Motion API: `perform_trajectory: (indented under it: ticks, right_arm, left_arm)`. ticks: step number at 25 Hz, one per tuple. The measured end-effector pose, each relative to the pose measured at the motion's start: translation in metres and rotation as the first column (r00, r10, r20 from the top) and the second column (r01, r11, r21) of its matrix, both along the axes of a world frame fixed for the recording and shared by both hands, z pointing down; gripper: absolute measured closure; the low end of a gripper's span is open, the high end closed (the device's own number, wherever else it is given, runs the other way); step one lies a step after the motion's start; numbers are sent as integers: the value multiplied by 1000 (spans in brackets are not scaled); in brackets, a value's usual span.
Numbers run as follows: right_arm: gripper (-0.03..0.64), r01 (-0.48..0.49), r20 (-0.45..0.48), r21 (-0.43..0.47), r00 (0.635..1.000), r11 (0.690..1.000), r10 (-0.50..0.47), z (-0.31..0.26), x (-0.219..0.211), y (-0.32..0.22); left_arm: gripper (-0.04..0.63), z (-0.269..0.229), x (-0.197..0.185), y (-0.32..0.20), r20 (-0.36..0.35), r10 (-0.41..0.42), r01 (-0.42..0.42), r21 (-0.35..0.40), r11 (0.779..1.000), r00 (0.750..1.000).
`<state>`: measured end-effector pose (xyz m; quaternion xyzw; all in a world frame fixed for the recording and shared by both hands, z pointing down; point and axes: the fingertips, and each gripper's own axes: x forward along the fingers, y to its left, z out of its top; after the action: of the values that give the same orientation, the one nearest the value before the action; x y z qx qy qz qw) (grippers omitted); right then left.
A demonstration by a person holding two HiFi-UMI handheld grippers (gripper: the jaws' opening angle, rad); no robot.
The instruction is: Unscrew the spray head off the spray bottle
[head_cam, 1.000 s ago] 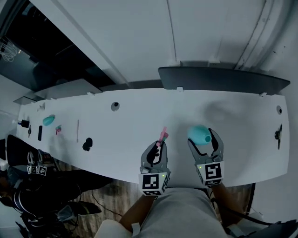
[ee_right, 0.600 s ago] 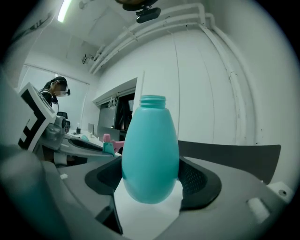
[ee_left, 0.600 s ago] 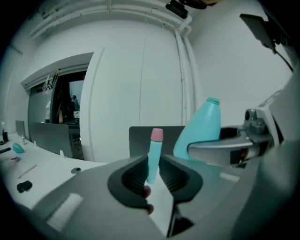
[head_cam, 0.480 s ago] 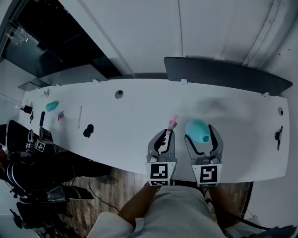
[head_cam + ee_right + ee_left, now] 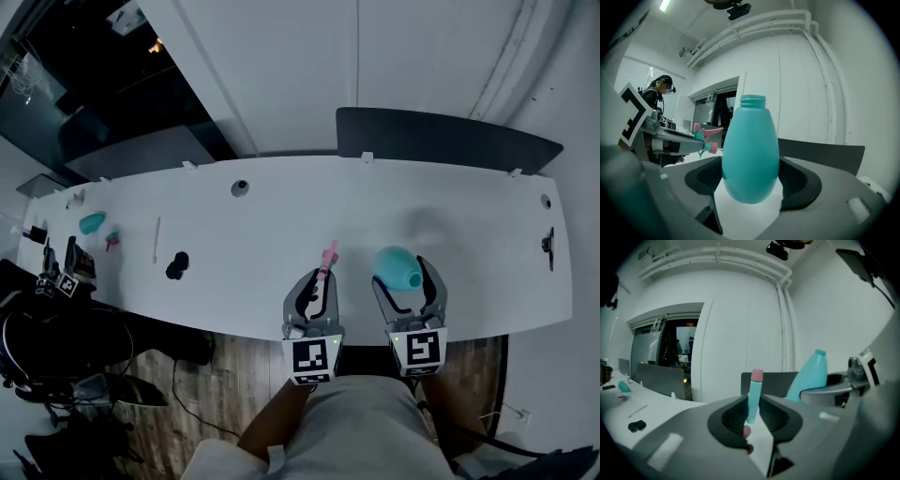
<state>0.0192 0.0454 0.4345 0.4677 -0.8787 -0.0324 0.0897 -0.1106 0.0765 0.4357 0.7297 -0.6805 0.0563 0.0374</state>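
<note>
Both grippers are held side by side over the near edge of the white table (image 5: 281,216), pointing away from the person, roughly level, marker cubes facing up. Forearms come in from the bottom of the head view, elbows tucked close to the body.

Left gripper (image 5: 317,281): jaws nearly together, clamped on the spray head (image 5: 754,394). The teal stem sits between the pads and the pink end sticks out past the fingertips, upright in the left gripper view.

Right gripper (image 5: 405,276): jaws wide, clenched on the belly of the teal spray bottle (image 5: 750,154). The bottle is upright between the pads, its threaded neck open on top with no head on it.

The head is off the bottle. The two are apart, the bottle just to the right of the left gripper's tips, the head just to the left of the right gripper's.

A small black object (image 5: 175,265) lies on the table well to the left of the left gripper. A dark panel (image 5: 441,141) stands beyond both grippers, behind the table's far edge.
</note>
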Motion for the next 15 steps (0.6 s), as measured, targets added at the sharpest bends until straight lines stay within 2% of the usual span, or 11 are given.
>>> perform_trajectory:
  ticks: [4, 6, 10, 15]
  right_arm:
    - [242, -16, 6, 27, 1000, 1000, 16, -1, -15, 42]
    - [242, -41, 17, 13, 999, 999, 41, 2, -14, 59]
    - [242, -99, 34, -11, 994, 995, 100, 3, 4, 83]
    - [243, -134, 47, 15, 990, 991, 133, -3, 27, 99]
  left_arm:
    - [525, 4, -15, 39, 12, 27, -27, 21, 999, 1000]
    - [525, 6, -18, 55, 16, 43, -44, 37, 998, 999]
    - [525, 3, -22, 79, -28, 48, -47, 68, 997, 998]
    - [525, 8, -24, 93, -36, 48, -46, 50, 998, 998]
